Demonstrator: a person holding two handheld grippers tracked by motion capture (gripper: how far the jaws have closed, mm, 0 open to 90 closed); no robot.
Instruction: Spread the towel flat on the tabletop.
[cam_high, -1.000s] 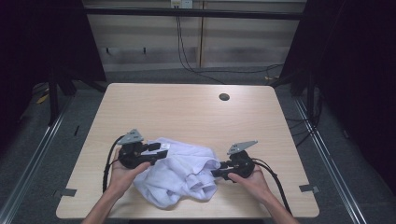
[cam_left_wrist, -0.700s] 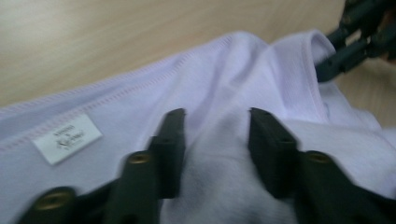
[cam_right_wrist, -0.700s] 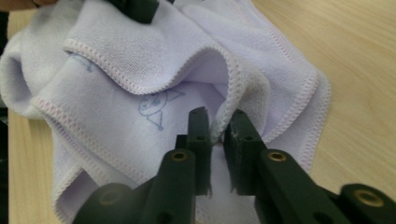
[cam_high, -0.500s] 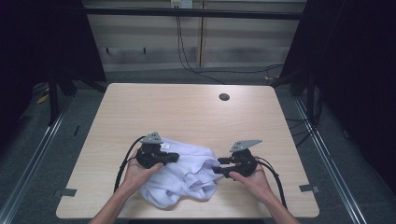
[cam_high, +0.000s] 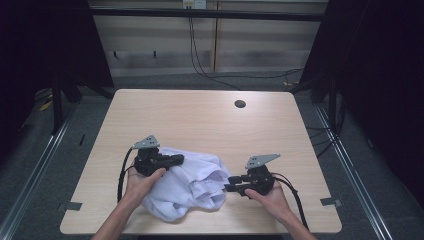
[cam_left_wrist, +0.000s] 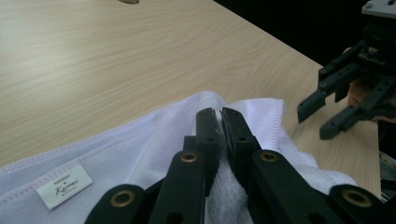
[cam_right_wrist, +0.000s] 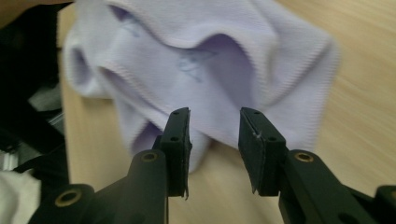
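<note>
A crumpled white towel (cam_high: 185, 187) lies on the near part of the wooden desk (cam_high: 200, 120), between the person's two hands.

The left tongs (cam_high: 176, 160) rest on the towel's upper left part. In the left gripper view their jaws stand almost together, pinching a raised fold of the towel (cam_left_wrist: 140, 149) between the tips, with terry cloth bunched just under them. A small sewn label (cam_left_wrist: 64, 185) shows on the flat hem to the left of the jaws, and the towel's stitched edge runs across in front of them.

The right tongs (cam_high: 231, 187) sit at the towel's right edge, pointing toward it. In the right gripper view (cam_right_wrist: 214, 122) their jaws stand moderately apart, with nothing between them; the rumpled towel (cam_right_wrist: 201, 60) lies just beyond the tips, and bare desk shows in the gap. Whether the tips touch the cloth cannot be told.

A small dark round hole (cam_high: 240, 104) sits in the far part of the desk, well apart from the towel.
</note>
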